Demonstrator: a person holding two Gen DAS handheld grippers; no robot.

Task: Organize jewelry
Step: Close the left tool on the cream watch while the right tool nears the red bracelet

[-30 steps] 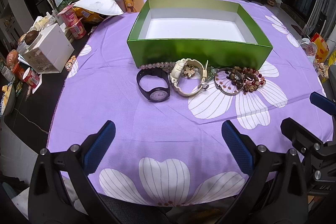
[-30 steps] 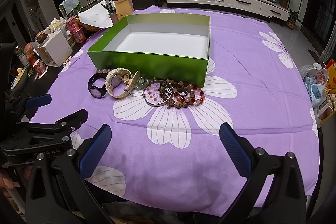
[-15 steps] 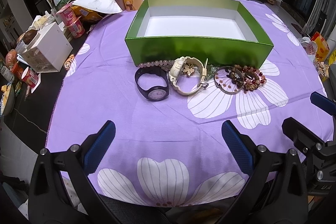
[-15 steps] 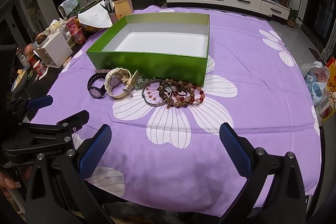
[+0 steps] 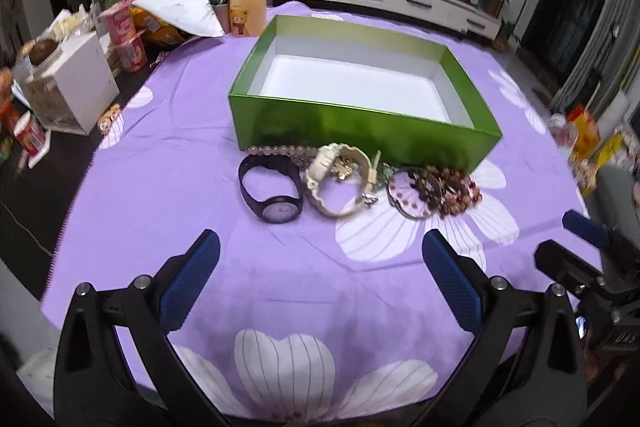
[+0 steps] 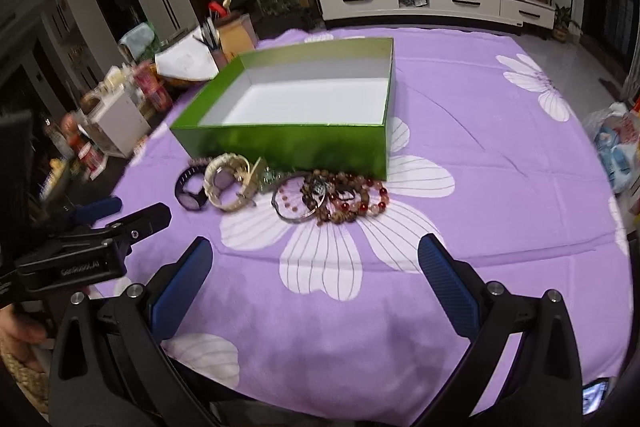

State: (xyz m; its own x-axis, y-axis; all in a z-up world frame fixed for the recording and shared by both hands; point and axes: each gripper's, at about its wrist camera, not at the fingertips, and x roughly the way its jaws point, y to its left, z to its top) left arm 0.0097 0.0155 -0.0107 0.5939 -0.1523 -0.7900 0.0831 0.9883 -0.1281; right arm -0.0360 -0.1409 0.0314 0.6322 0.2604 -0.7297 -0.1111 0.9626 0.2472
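Two grippers hover above the near edge of a purple flowered tablecloth (image 5: 168,163), both with their blue-padded jaws spread wide and nothing between them. The left gripper (image 5: 320,283) points toward the black watch (image 5: 272,189); the right gripper (image 6: 316,281) points toward the heap of bead bracelets (image 6: 348,199). Neither touches any jewelry.

The jewelry lies in a row on the cloth, just in front of the near wall of a green box (image 5: 360,129) — an open, white-lined box with nothing visible inside. From left to right in the left wrist view: the black watch lying flat with its face toward the camera, a cream watch (image 5: 332,179) touching it, a thin bangle (image 5: 412,191), then the tangle of red and brown bead bracelets (image 5: 452,189). A strand of pale pink beads (image 5: 276,149) runs along the foot of the box, behind the black watch.

Off the cloth to the left stand a white storage box (image 5: 76,87), snack cups and a yellow bear-printed jar (image 5: 246,7). A white TV cabinet (image 6: 432,1) lines the far wall.
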